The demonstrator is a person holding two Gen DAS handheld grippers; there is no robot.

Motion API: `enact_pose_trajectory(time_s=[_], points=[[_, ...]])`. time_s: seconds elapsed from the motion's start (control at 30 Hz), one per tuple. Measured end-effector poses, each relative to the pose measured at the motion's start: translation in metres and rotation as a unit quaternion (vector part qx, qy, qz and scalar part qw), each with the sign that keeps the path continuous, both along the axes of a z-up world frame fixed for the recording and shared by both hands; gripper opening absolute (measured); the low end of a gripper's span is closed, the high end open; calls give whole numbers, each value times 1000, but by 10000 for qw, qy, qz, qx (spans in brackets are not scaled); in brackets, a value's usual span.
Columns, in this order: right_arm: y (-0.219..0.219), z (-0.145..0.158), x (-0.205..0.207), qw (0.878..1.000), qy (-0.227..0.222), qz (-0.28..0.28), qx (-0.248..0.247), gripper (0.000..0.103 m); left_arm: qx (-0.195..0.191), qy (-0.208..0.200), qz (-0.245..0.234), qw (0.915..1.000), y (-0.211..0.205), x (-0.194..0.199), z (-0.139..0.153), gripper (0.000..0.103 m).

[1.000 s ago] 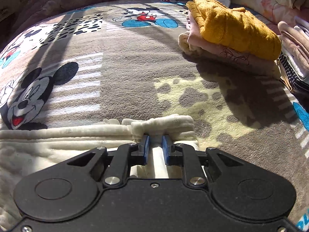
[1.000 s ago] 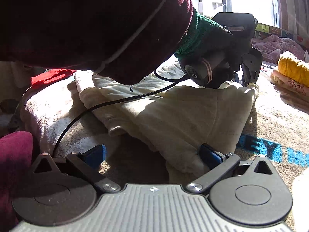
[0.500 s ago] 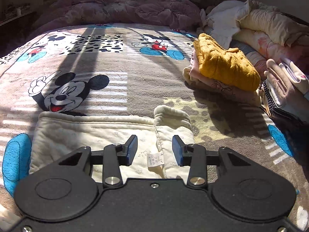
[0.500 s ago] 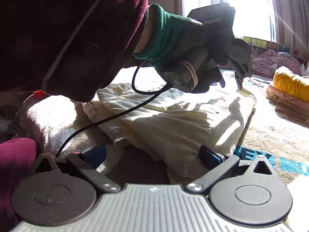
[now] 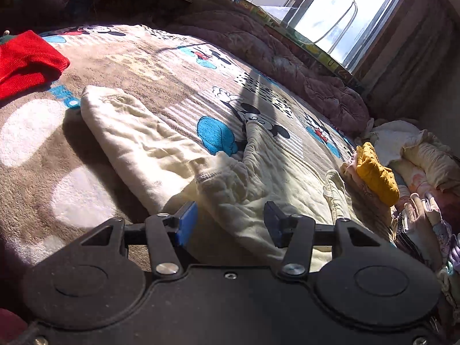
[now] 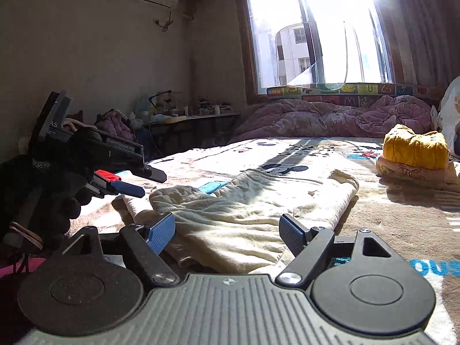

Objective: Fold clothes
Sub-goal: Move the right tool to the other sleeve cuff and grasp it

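Cream garment (image 5: pixel 161 149) lay half-folded on the bed (image 5: pixel 138 66), long axis running away from both grippers. Left gripper (image 5: pixel 230 221) fingers just opening, empty, over its near edge. Right gripper (image 6: pixel 227 230) fingers just narrowing, straddling the near hem, not pinching.

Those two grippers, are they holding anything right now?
No. The left gripper and right gripper both stand open over the cream garment, pads not pressing it.

Two low, close wrist views facing the window (image 6: pixel 316 34), both over the cream garment (image 5: pixel 161 149) on the bed (image 5: pixel 120 66).
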State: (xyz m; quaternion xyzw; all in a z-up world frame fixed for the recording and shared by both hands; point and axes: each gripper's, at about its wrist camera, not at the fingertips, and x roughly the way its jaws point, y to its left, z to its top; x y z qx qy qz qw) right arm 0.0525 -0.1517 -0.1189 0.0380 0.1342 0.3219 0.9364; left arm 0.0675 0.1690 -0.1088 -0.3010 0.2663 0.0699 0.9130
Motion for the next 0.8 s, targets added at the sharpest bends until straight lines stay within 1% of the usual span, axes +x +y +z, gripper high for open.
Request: enact_pose_trajectory(time_s=[0.03,0.13,0.17,0.2,0.23,0.27,0.3,0.33,0.4,0.47,0.5,0.53,0.6,0.73,0.77,0.8], points=[[-4,0,6,9999,51,-63,68,69,-96,2,3,10000,2,-3,-3,50],[-12,-2,26,9994,165,-192,241,66,-277,-118,-55,9995,5,-8,-7,50],[-13,-2,33,9992,193,-218,291,62,-313,-213,-64,9993,6,-7,-6,50],[-14,-3,39,9989,225,-235,333,60,-354,-280,-53,9990,8,-4,-7,50],[-14,-5,47,9987,285,-221,370,57,-388,-300,-26,9988,10,0,-8,50],[-14,-7,57,9983,361,-190,406,50,-416,-300,8,9987,12,7,-10,50],[-14,-9,65,9979,432,-181,437,47,-447,-299,40,9985,14,14,-12,49],[-14,-12,72,9975,500,-185,465,46,-469,-312,53,9984,15,21,-13,49],[-14,-16,86,9964,636,-194,521,46,-388,-331,5,9987,14,35,-14,49],[-13,-20,100,9951,772,-202,577,46,-171,-225,-22,9996,12,49,-14,37],[-15,-22,108,9938,862,-202,671,46,-53,-154,-59,9998,11,55,-14,25],[-19,-24,115,9919,965,-198,806,46,61,-158,-130,9998,9,59,-12,15],[-26,-28,130,9871,1171,-191,1076,46,276,-292,-343,9986,3,61,-2,9],[-39,-34,159,9731,1552,-68,1699,46,404,-692,-722,9942,-17,69,31,8],[-42,-36,166,9687,1641,-48,1861,46,492,-781,-819,9924,-25,74,40,8],[-47,-39,174,9609,1796,-35,2106,46,617,-862,-920,9901,-35,80,49,7]])
